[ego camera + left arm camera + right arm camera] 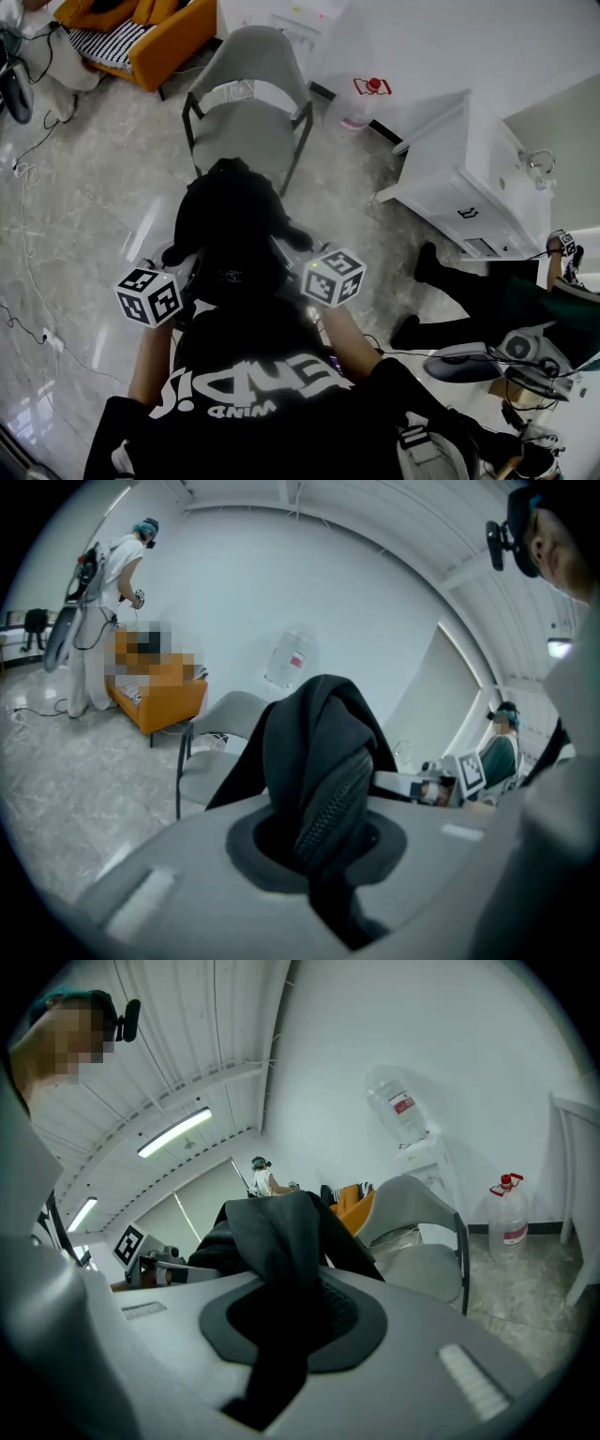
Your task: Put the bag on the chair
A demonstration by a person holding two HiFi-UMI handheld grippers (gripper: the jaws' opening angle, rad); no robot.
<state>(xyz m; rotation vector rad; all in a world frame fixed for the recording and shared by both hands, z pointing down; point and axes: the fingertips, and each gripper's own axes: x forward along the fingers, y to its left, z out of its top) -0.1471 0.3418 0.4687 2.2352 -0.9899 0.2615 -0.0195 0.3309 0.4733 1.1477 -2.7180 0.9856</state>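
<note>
Right now your left gripper point(317, 844) has its fingers clenched nearly all the way together on a fold of the black backpack point(234, 220), with a zipper strip running straight through the grip. Your right gripper point(286, 1326) has its fingers set slightly wider, and they too are clamped on a bunch of the same black fabric. Between them, the two grippers hold the backpack up in front of your chest, off the marble floor point(84, 197). It is just short of the grey chair point(251, 112), whose seat faces you. In the head view the backpack's long axis runs away from you toward that chair, and its far end overlaps the seat's front edge. You cannot tell which end of it is the top.
</note>
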